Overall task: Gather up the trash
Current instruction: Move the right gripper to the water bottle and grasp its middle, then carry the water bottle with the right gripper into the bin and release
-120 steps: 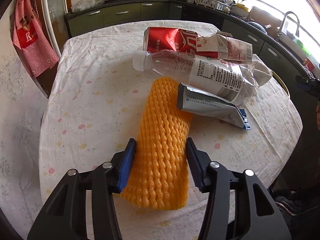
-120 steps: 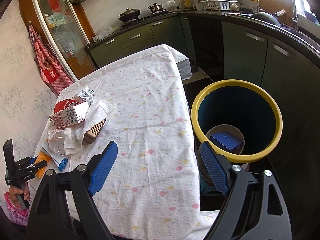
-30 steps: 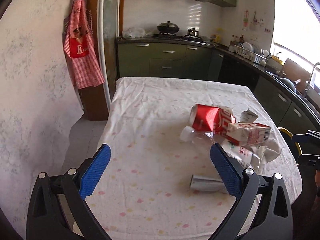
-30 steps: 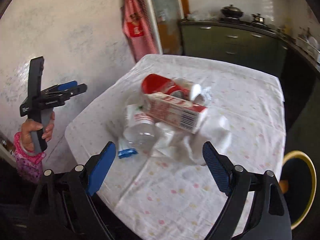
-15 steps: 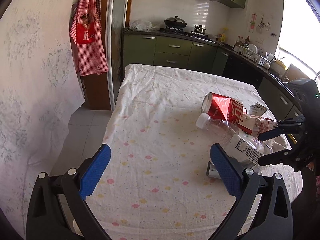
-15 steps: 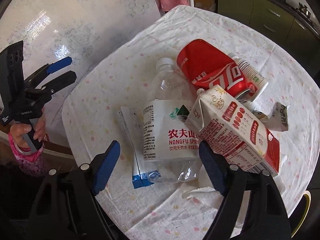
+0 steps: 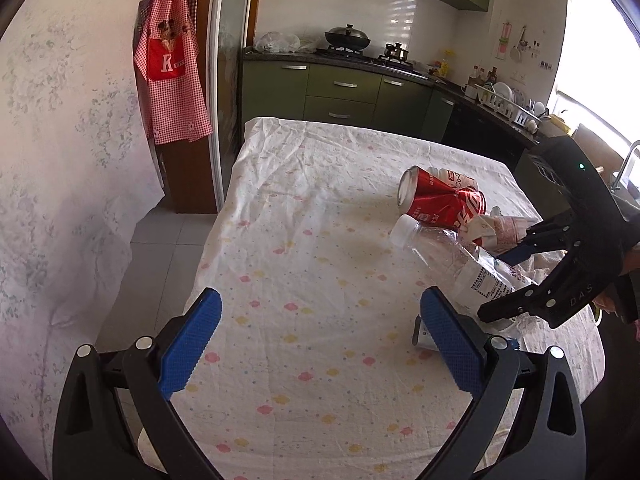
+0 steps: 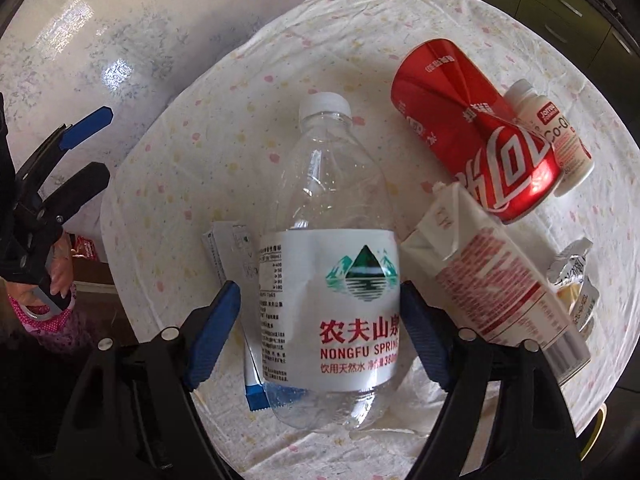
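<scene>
The right hand-held gripper (image 8: 320,336) is shown spread wide astride the labelled middle of the water bottle (image 8: 332,280) lying among trash on the bench (image 8: 240,128), apparently awaiting closure, while the left hand-held gripper (image 7: 320,344) hangs wide and empty.

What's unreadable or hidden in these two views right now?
- Right wrist: flat packet mostly under the water bottle; its print is too small.
- Right wrist: milk carton, lower end behind a right gripper finger.
- Left wrist: bottle base behind the right gripper.
</scene>
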Tool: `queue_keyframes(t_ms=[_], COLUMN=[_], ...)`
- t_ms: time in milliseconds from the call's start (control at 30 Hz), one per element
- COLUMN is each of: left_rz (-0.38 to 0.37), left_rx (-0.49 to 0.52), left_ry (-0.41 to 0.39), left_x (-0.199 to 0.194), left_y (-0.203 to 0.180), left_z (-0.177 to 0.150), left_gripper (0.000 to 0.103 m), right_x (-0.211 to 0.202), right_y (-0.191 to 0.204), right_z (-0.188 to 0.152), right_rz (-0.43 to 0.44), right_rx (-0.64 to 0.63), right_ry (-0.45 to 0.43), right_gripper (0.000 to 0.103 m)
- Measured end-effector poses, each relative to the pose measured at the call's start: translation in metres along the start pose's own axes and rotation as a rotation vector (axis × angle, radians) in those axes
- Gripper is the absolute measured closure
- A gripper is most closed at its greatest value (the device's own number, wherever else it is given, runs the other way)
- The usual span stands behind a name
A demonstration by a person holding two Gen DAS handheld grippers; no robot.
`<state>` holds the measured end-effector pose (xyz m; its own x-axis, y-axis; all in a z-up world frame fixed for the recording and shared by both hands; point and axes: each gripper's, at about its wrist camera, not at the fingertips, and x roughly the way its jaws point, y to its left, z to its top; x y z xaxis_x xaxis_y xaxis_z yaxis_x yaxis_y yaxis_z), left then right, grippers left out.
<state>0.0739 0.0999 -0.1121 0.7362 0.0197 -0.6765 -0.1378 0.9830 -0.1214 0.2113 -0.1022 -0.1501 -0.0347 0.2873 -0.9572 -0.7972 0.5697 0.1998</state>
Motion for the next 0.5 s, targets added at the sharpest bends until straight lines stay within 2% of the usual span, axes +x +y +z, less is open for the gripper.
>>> queue_keyframes(t_ms=[300, 367, 500], left_rz=[0.001, -0.001, -0.003], left_rx=[0.001, -0.001, -0.003], left_ry=[0.006, 0.009, 0.014], left_x=[0.000, 0.002, 0.004], left_y=[-0.002, -0.001, 0.001], left_z=[0.000, 0.000, 0.000], left_gripper=[0.005, 0.005, 0.005], right_x=[0.023, 0.028, 0.030], right_y=[0.002, 0.003, 0.012], right_z=[0.036, 0.040, 0.044], right_rz=[-0.036, -0.031, -0.036], right_rx=[-0.033, -0.039, -0.052], right_ry=[0.188, 0.222, 0.212], right_gripper=[0.032, 0.040, 0.041])
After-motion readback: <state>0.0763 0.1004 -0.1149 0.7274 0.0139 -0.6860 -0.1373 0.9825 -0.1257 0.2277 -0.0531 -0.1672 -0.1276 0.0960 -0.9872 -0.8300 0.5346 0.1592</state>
